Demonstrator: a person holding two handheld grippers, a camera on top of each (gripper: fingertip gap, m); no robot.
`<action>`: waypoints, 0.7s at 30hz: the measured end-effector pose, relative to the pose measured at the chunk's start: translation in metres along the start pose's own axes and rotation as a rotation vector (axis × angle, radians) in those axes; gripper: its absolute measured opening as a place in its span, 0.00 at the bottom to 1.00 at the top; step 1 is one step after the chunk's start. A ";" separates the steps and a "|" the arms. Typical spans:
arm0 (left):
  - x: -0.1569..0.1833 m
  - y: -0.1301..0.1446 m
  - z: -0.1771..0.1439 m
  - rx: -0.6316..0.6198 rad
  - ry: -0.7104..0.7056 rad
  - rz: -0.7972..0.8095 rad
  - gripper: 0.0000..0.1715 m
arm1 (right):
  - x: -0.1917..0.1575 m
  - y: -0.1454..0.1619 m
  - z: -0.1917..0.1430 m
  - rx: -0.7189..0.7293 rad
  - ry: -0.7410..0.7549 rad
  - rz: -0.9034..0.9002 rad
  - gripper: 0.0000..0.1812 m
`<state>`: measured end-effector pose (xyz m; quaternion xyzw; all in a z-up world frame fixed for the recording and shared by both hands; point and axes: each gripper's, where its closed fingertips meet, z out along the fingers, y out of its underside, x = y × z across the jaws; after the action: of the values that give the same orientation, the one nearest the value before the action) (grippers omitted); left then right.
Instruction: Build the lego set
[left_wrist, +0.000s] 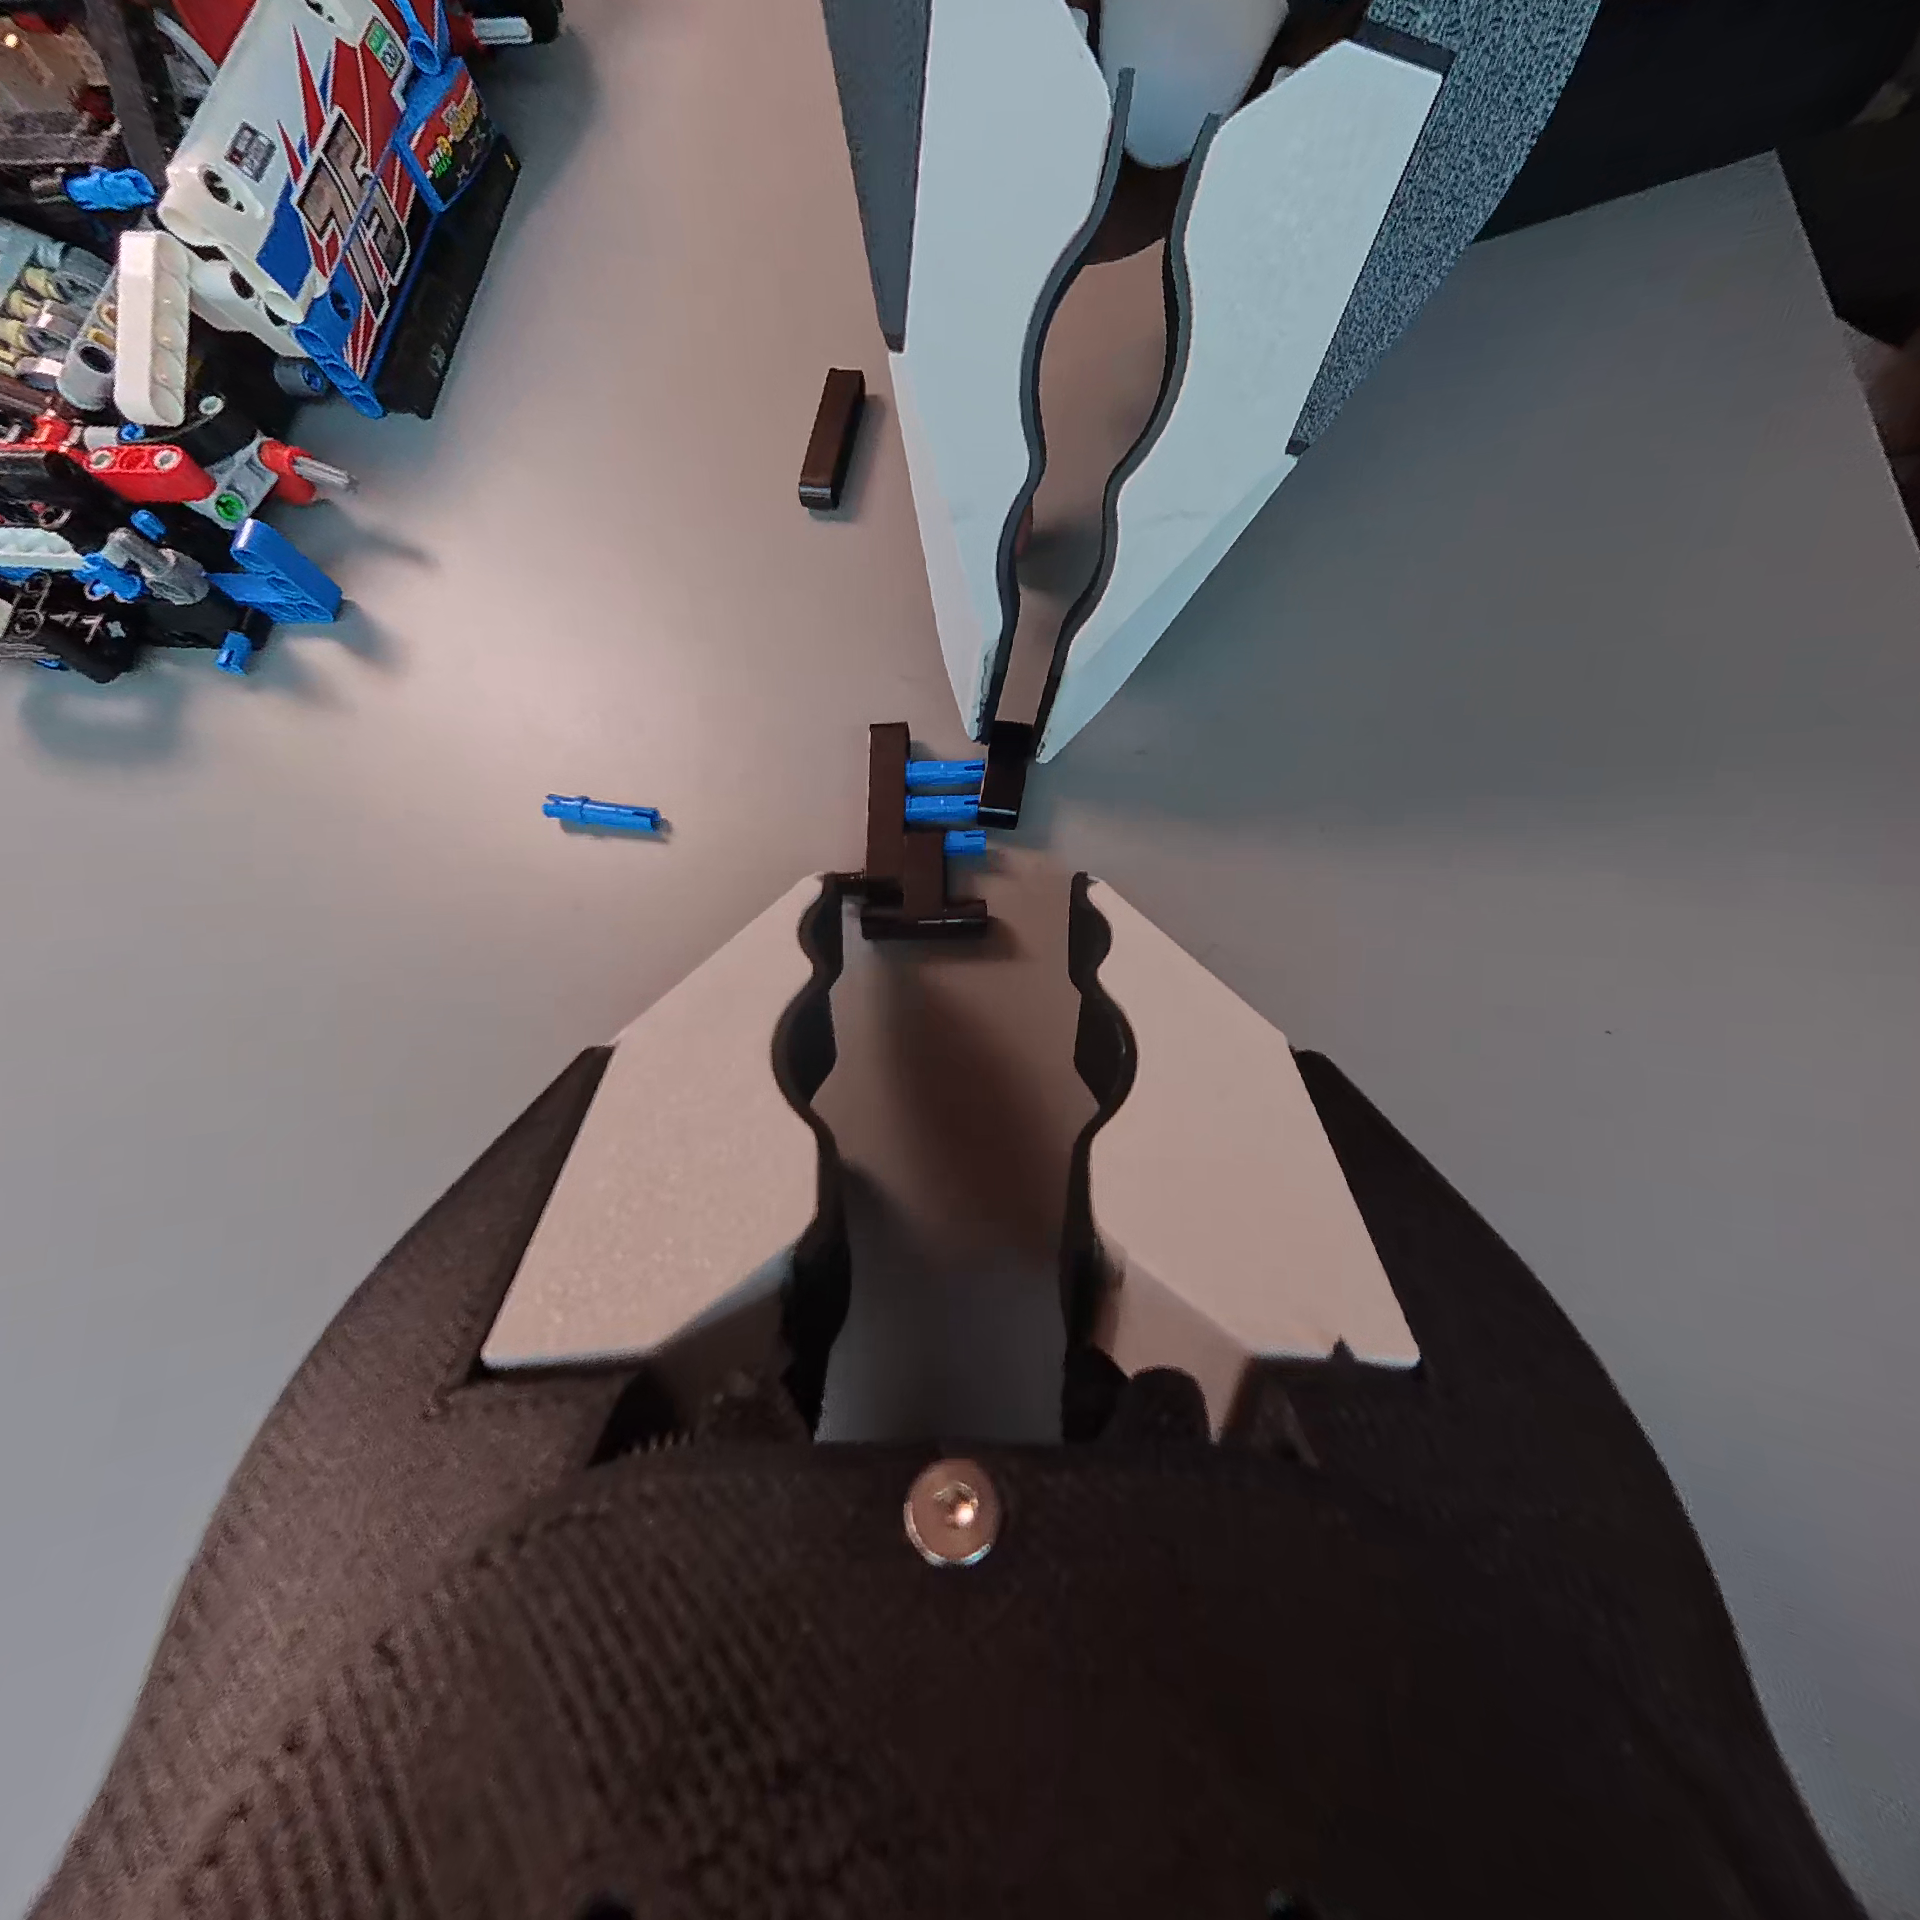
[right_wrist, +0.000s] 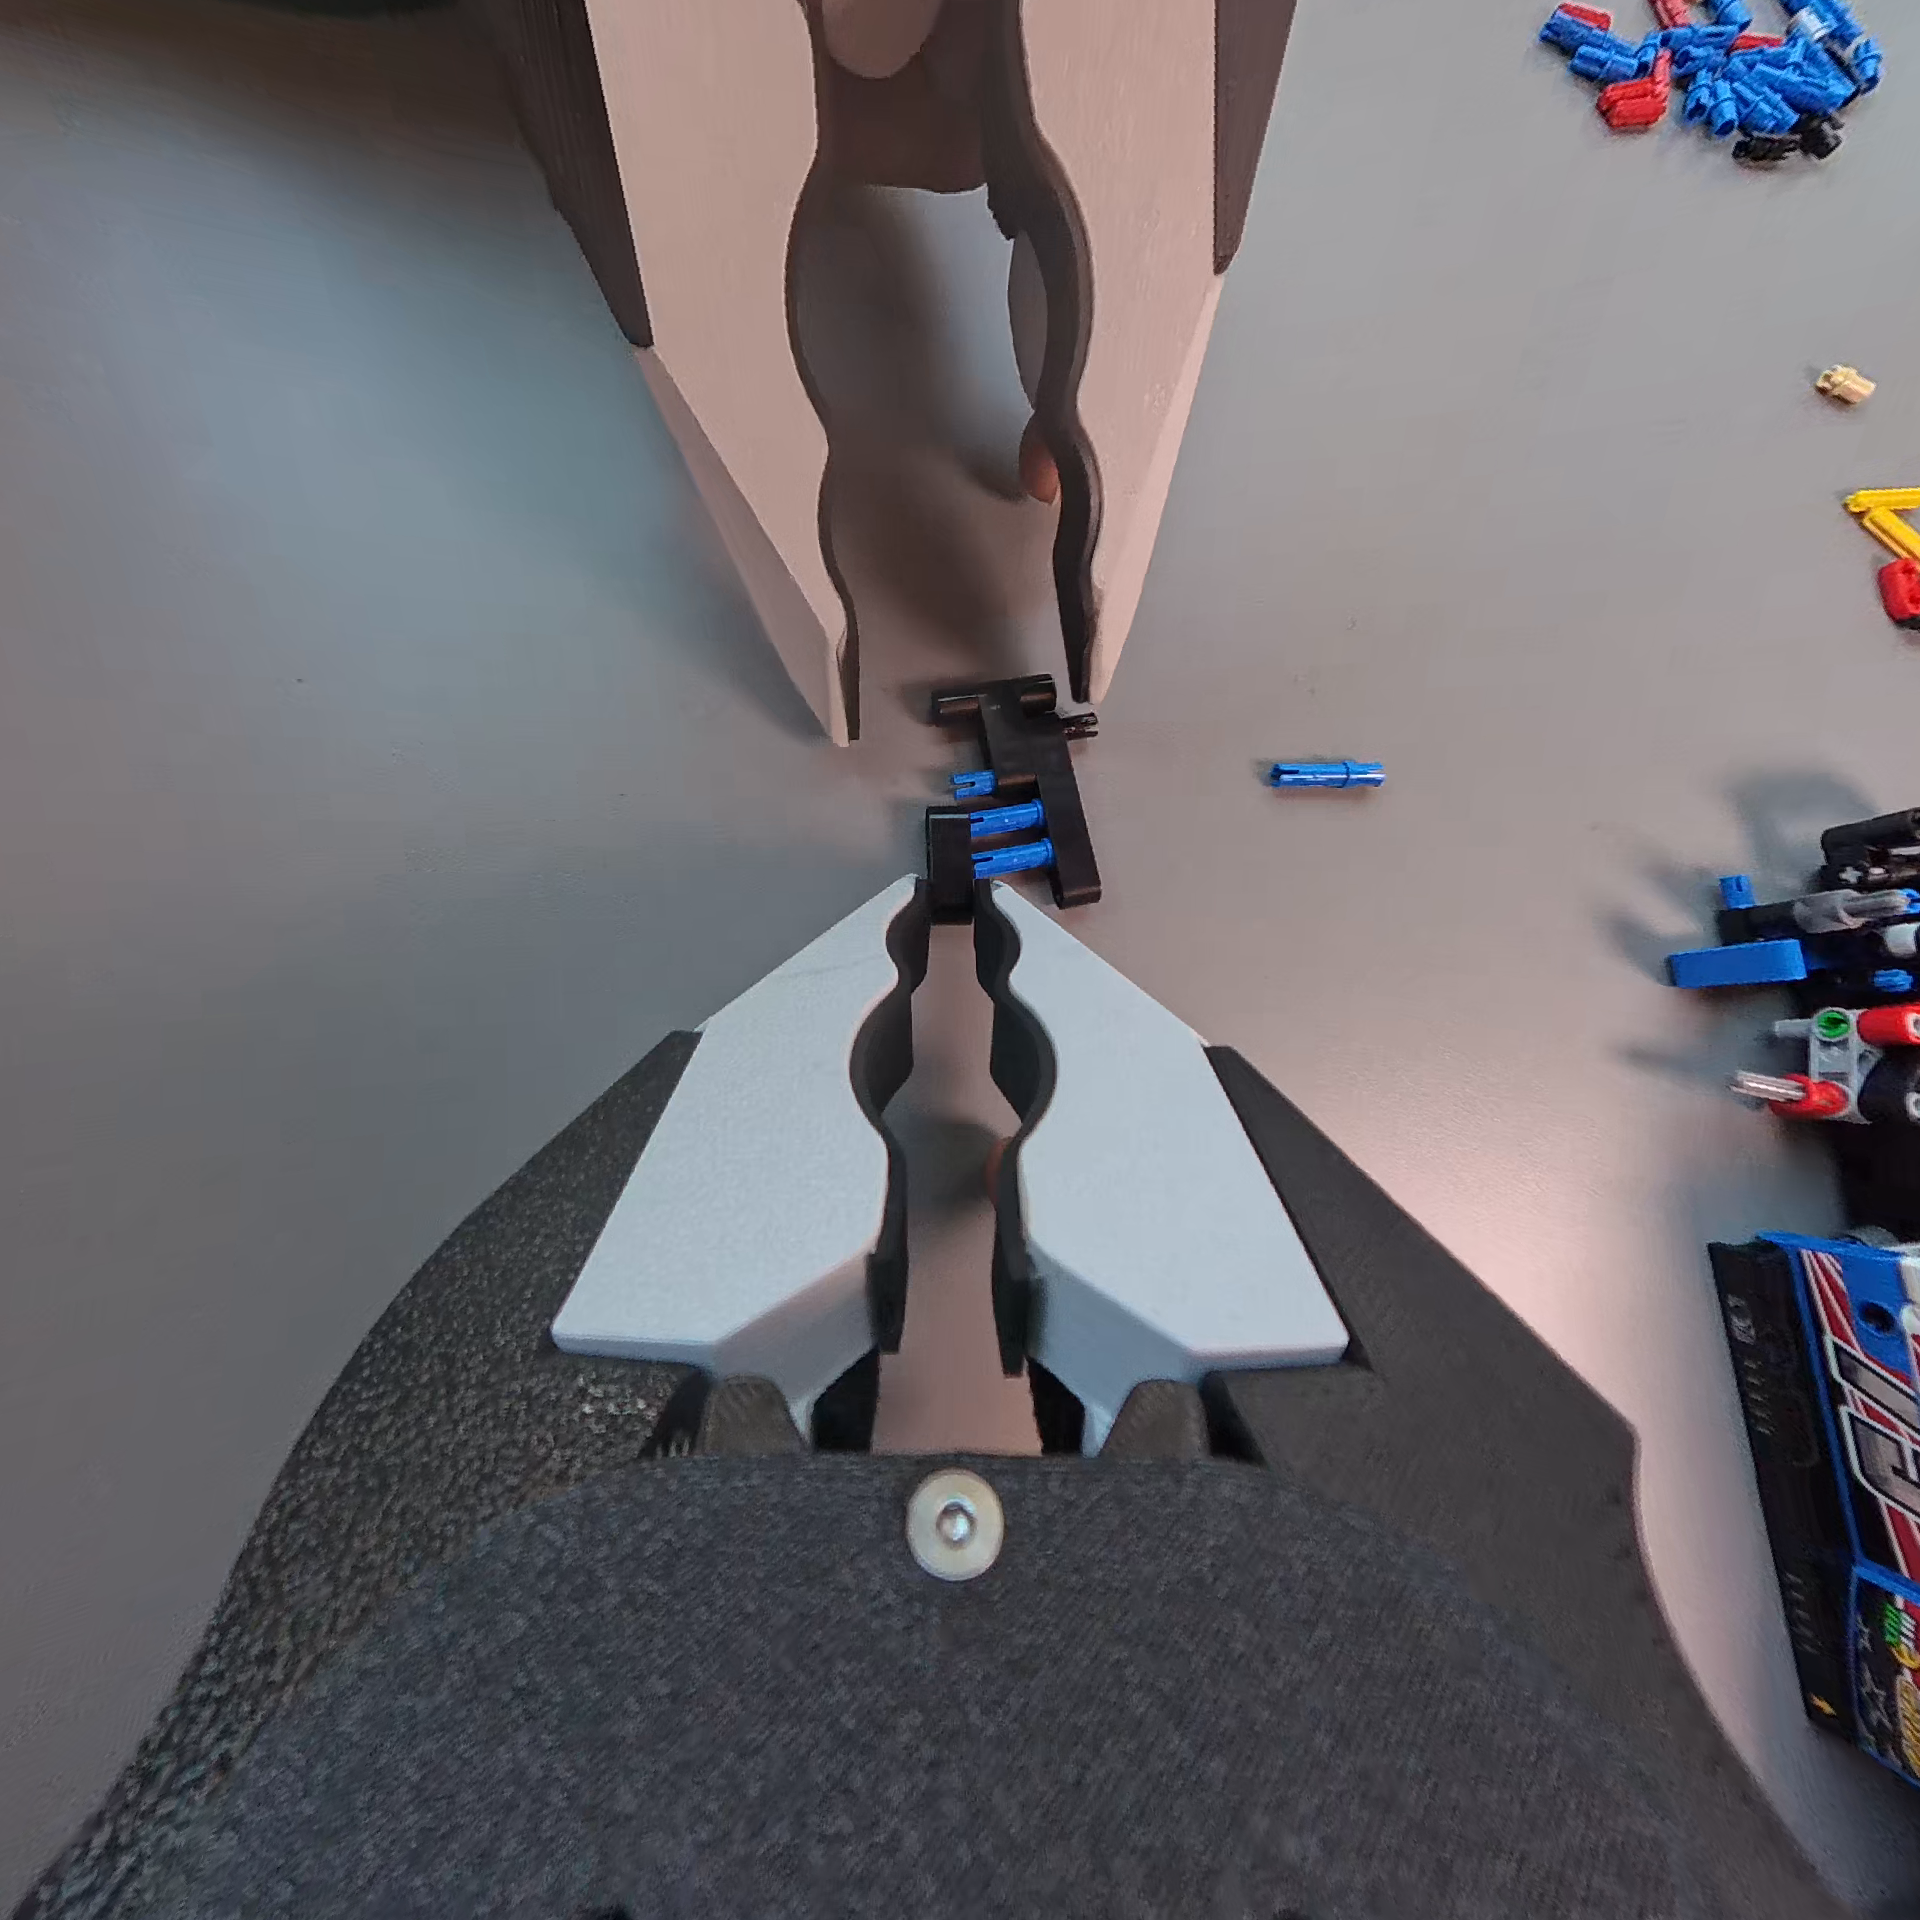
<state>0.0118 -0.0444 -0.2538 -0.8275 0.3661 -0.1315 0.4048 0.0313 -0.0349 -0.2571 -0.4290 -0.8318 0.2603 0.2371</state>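
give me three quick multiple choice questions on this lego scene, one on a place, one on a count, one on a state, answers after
1. Where does the loose blue pin lie?
A. bare table, apart from the assembly
B. between the left jaws
C. on the sticker-covered model

2. How many blue pins stick out of the black beam assembly?
A. one
B. three
C. five

3. What are the right gripper jaws doing?
A. wide open, empty
B. shut on a small black piece
C. holding a red piece

Answers:
1 A, it lies alone on the table.
2 B, three show side by side.
3 B, the piece sits between their tips.
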 end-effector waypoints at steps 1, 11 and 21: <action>-0.001 -0.001 -0.001 0.006 -0.002 -0.006 0.25 | 0.000 0.000 0.000 0.000 0.000 0.000 0.03; -0.003 -0.004 0.008 0.002 0.008 0.002 0.28 | 0.000 0.000 0.001 0.001 -0.004 -0.010 0.03; -0.007 -0.009 0.017 -0.012 0.023 0.016 0.22 | 0.002 -0.001 0.003 0.002 -0.003 -0.044 0.04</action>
<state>0.0205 -0.0260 -0.2577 -0.8254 0.3782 -0.1353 0.3966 0.0274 -0.0341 -0.2588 -0.4102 -0.8410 0.2566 0.2422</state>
